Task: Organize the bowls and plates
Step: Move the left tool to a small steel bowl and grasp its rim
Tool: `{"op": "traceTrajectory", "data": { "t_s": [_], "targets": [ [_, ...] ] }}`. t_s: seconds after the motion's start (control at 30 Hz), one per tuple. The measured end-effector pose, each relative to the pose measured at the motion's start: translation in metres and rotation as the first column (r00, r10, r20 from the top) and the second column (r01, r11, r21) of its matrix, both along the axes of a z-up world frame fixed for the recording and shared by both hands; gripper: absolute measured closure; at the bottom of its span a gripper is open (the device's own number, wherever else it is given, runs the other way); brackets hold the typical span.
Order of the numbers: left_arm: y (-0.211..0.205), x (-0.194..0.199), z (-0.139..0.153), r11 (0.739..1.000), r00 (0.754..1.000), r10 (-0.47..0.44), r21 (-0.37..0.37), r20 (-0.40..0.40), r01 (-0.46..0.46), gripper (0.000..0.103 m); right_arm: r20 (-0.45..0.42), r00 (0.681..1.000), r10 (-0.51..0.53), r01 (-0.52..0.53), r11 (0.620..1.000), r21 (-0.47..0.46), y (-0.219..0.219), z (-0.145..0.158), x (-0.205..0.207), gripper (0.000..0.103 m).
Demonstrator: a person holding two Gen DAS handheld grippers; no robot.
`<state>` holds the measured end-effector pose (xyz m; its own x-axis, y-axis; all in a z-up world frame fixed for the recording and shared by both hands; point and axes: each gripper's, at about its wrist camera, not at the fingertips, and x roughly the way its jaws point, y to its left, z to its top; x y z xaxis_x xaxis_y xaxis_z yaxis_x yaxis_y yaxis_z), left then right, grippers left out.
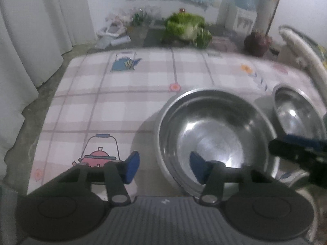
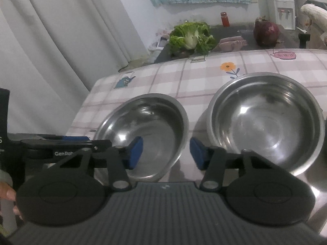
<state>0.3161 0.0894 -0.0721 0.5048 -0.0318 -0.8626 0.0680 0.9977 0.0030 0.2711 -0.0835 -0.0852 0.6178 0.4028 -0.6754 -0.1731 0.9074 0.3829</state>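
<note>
Both open and empty: left gripper [image 1: 164,167] over the near rim of the stacked steel bowls [image 1: 216,134]; right gripper [image 2: 166,153] just right of them, partly hiding their rim. Beyond, single bowl [image 1: 294,110] cut off by the frame edge.

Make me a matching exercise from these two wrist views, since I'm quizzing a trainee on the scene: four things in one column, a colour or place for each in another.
Things:
1. bowls
2. cabbage
3. jar
4. finger pads

Descriptions:
A. blue
B. green, beyond the table's far edge
C. shiny steel, on the checked cloth
D. red, by the far wall

Pairs: 1-C, 2-B, 3-D, 4-A
</note>
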Motion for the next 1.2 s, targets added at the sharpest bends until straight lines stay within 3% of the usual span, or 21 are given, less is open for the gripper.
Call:
{"op": "traceTrajectory", "data": {
  "t_s": [0.1, 0.2, 0.4, 0.63, 0.97, 1.1, 1.2],
  "targets": [
    [-0.007, 0.001, -0.005, 0.999, 1.0, -0.022, 0.046, -0.007, 0.022, 0.063, -0.003, 1.0, 0.01, -0.01, 1.0, -0.021, 0.002, -0.006, 0.008, 0.072],
    [-0.008, 0.003, -0.009, 0.999, 1.0, -0.007, 0.049, -0.016, 0.008, 0.071, 0.003, 1.0, 0.016, -0.016, 0.999, -0.043, 0.004, -0.008, 0.012, 0.079],
    [0.002, 0.005, -0.01, 0.999, 0.999, 0.04, 0.025, -0.029, -0.04, 0.076, 0.017, 0.999, 0.033, -0.032, 0.997, -0.063, 0.008, -0.007, 0.013, 0.082],
    [0.005, 0.001, -0.008, 0.997, 0.998, 0.057, 0.06, -0.025, -0.055, 0.076, 0.022, 0.998, 0.053, -0.051, 0.996, -0.077, 0.018, -0.008, 0.015, 0.083],
    [-0.001, -0.007, 0.019, 0.996, 0.998, 0.05, 0.068, 0.031, -0.052, 0.073, 0.057, 0.997, 0.043, -0.041, 0.998, -0.04, 0.013, 0.006, 0.011, 0.083],
    [-0.008, -0.013, 0.029, 1.0, 0.999, 0.015, 0.02, 0.042, -0.016, 0.076, 0.078, 0.995, 0.061, -0.062, 0.998, 0.005, 0.008, 0.015, 0.004, 0.088],
    [-0.024, -0.017, 0.032, 0.999, 0.998, -0.014, 0.052, 0.057, 0.011, 0.076, 0.101, 0.993, 0.066, -0.066, 0.998, -0.003, 0.01, 0.021, -0.003, 0.088]
  ]
}}
